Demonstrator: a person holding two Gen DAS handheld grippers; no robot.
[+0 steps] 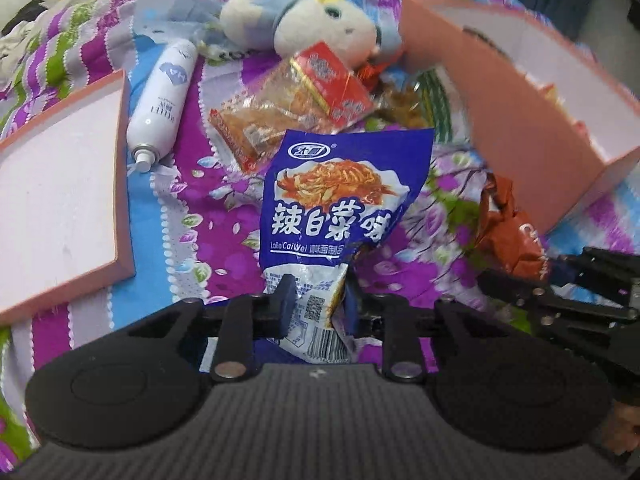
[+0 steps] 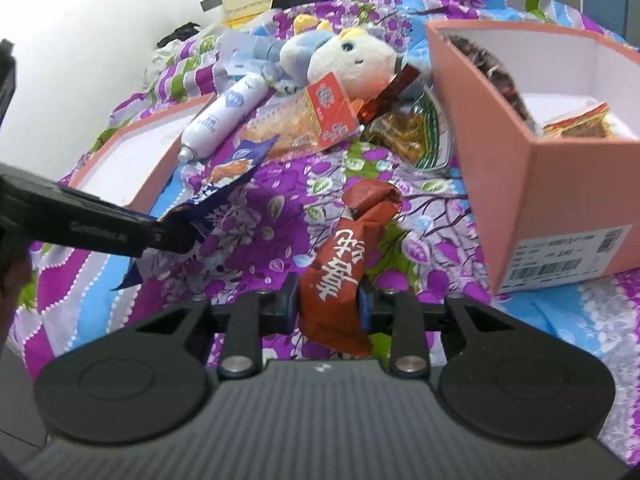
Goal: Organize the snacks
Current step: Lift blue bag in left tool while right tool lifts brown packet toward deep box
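Currently both grippers hold snacks above a flowered bedspread point(image 1: 224, 216).

Left gripper point(image 1: 316, 306): jaws clamped on the lower end of a blue packet point(image 1: 336, 200), which stands up between the fingers, printed face toward the camera. In the right wrist view the same packet point(image 2: 224, 184) hangs off the dark tool at left, clear of the cloth.

Right gripper point(image 2: 329, 305): jaws pinched on a red-brown wrapper point(image 2: 344, 256) with white characters; its twisted top points away from the camera.

Pink box point(image 2: 560, 184): open, on the right, some snacks already inside against the far wall. Pink lid point(image 1: 60, 208): lying open side up, on the left.

Between box and lid, still on the bedspread: a red carton point(image 1: 334, 86) on top of a clear orange pack point(image 1: 260, 120), a white spray can point(image 1: 162, 100) lying on its side, and a plush toy point(image 1: 304, 20) behind them. A further clear pack with green trim point(image 2: 416, 136) lies just beside the box.
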